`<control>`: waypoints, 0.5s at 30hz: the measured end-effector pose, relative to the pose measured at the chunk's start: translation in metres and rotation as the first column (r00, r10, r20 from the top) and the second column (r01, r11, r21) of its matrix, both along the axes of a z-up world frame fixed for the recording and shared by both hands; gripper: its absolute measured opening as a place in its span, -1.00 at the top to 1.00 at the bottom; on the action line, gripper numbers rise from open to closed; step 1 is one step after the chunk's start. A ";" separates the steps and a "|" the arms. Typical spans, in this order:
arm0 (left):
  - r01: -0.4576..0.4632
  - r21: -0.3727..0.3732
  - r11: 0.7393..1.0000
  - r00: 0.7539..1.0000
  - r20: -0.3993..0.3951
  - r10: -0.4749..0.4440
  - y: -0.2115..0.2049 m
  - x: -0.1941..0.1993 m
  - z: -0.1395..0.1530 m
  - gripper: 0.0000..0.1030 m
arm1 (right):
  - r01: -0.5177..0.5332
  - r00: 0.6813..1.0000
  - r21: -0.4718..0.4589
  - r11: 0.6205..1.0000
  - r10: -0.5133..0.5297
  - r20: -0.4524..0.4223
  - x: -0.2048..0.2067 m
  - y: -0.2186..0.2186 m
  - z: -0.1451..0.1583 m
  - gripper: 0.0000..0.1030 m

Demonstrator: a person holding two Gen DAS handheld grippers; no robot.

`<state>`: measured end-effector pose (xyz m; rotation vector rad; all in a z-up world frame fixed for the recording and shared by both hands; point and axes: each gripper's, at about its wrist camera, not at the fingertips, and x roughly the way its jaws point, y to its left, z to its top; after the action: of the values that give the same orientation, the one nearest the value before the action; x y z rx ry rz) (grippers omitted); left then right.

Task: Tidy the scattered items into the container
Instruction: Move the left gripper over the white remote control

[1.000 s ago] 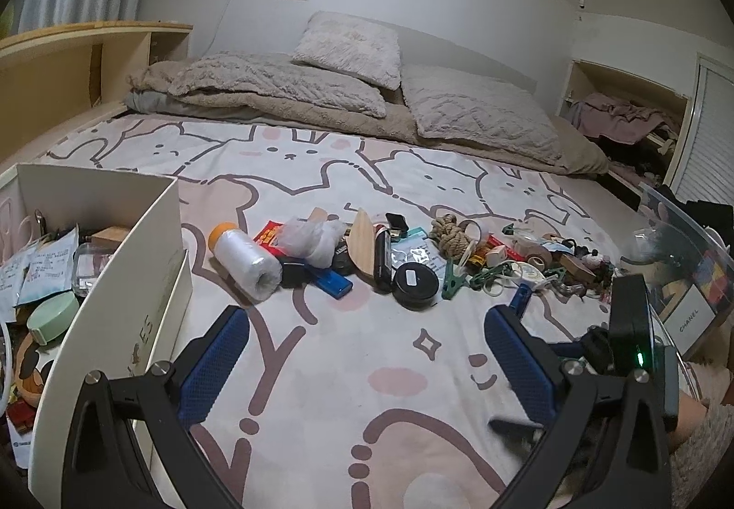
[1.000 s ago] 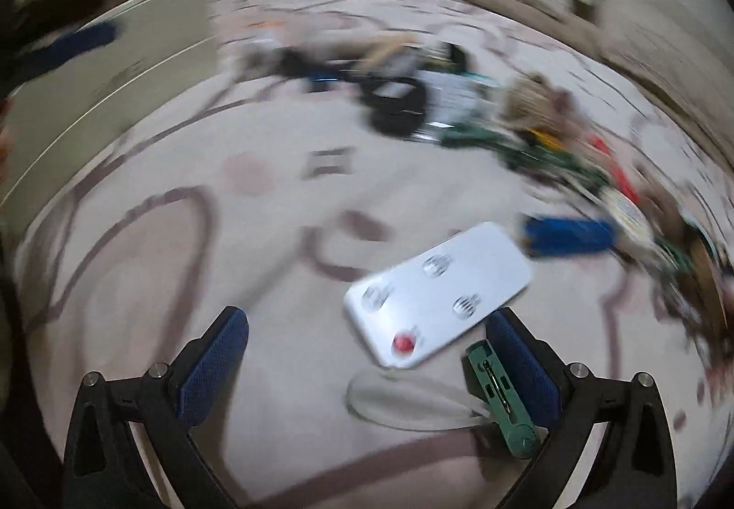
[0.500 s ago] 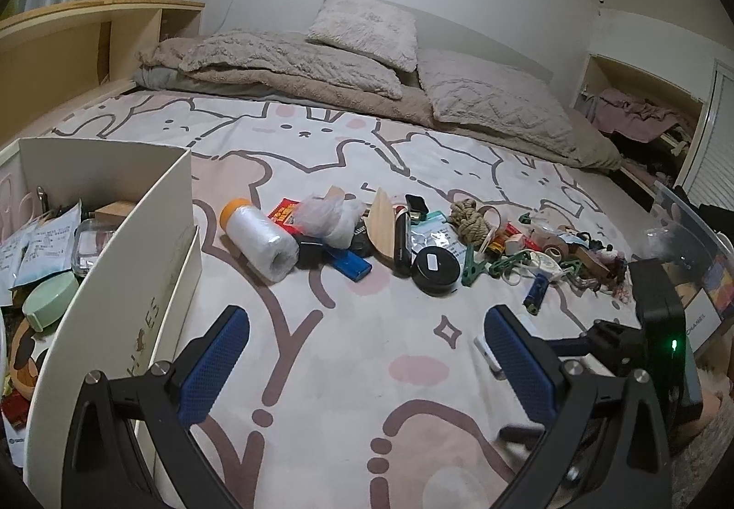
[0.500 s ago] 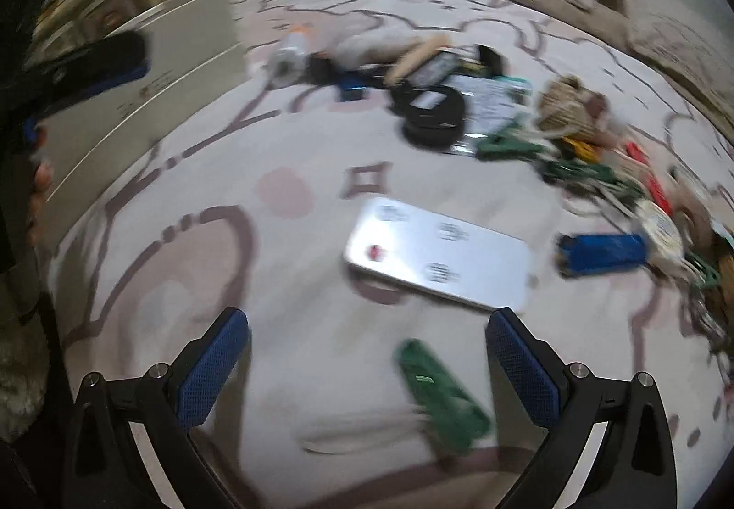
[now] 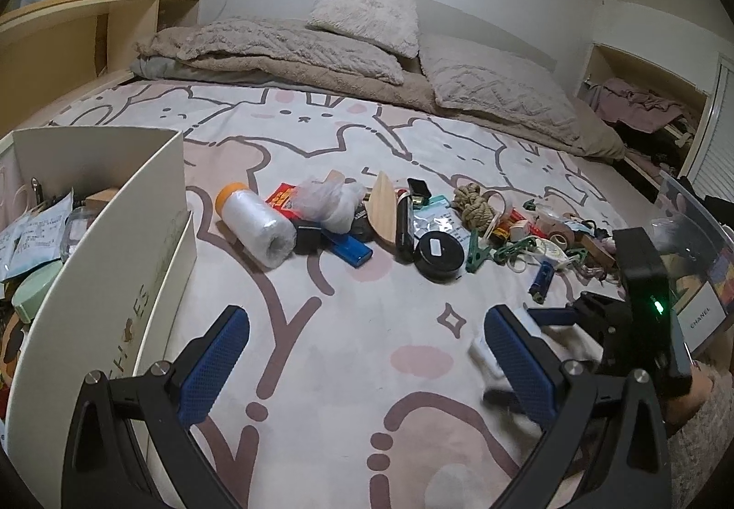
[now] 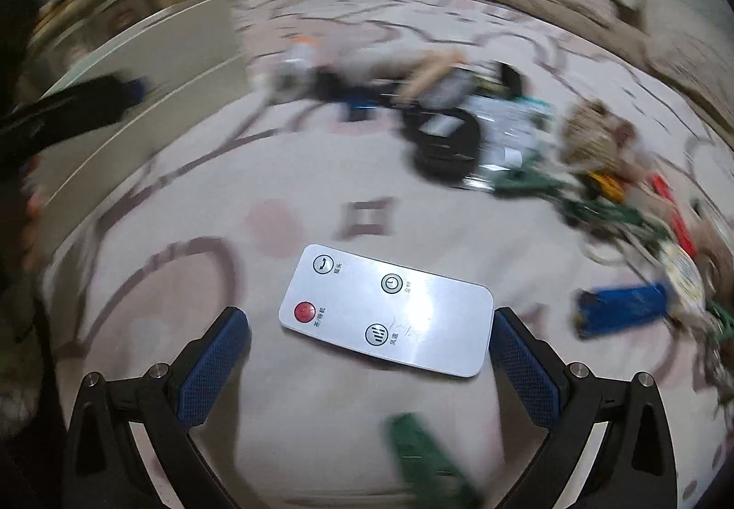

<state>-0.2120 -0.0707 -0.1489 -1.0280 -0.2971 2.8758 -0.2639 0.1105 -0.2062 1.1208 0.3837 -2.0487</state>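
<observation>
**Bedroom tidy: right fingers line up on the white remote**

Bedroom scene, and your playing field is the bed (image 5: 348,353) with its cartoon-animal sheet, pillows banked up at the far wall. Start at the left: the white container (image 5: 114,233) stands open on the bed's edge, already holding papers, a green lid and other bits, so it's parked close for short trips. Your left gripper (image 5: 362,366) hangs low over bare sheet just beside it, fingers wide apart and holding nothing; it looks to be waiting its turn.

Move to the middle and there's the scatter: a roll of clear film (image 5: 257,224) with an orange cap, a blue lighter (image 5: 351,249), a wooden wedge (image 5: 385,210), a round black tin (image 5: 438,254), a knot of rope (image 5: 475,204) and green clips (image 5: 477,254), all heaped in one band across the bed.

Now the right side, where the action is. Your right gripper (image 6: 367,353) is down near the sheet, fingers spread, with the white remote (image 6: 390,309) lying flat between them, its red button towards the left finger. The right finger sits at the remote's edge; contact is hard to call. The far clutter is blurred in this view. A green clip (image 6: 422,454) lies just below. My read: you're bracketing the remote's long sides so closing will catch it squarely before carrying it left to the container.
</observation>
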 end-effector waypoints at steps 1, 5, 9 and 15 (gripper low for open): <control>0.000 0.001 1.000 1.000 0.003 0.000 0.000 -0.001 -0.001 -1.00 | -0.042 0.999 -0.006 0.999 0.042 0.004 0.006 -0.006 0.001 -1.00; 0.008 -0.005 1.000 1.000 0.014 -0.008 0.001 -0.001 -0.002 -1.00 | -0.192 0.981 0.021 0.981 0.192 -0.007 0.033 -0.030 0.004 -1.00; 0.028 -0.013 1.000 0.999 0.034 -0.028 0.004 -0.002 -0.006 -1.00 | -0.320 0.947 0.019 0.947 0.320 0.022 0.060 -0.046 0.006 -1.00; 0.093 -0.028 0.995 0.990 0.110 -0.090 0.010 -0.008 -0.018 -1.00 | -0.306 0.951 0.082 0.949 0.308 -0.010 0.072 -0.041 0.010 -1.00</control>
<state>-0.2200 -0.0608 -0.1669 -1.1746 -0.2043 2.7574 -0.1917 0.0694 -0.1966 1.0136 0.6162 -1.7857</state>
